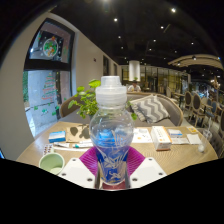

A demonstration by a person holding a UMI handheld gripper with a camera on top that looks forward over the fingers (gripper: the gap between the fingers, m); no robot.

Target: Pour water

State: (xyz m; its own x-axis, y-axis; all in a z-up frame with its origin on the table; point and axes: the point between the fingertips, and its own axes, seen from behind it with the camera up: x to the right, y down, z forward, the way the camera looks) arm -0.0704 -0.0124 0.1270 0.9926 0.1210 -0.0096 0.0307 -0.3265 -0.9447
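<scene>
My gripper [111,165] clamps the water bottle [111,130]; its blue label is unreadable. Table [185,155] room lies open to the right.

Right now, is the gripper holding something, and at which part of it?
Yes. The gripper is shut on the water bottle, both fingers pressing its lower body at the blue label; the white cap is free above.

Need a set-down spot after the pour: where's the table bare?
Bare wood shows right of the water bottle, before the white box. Left is crowded: green cup, pens, small card. Papers fill the far right. The gripper jaws clamp the bottle.
</scene>
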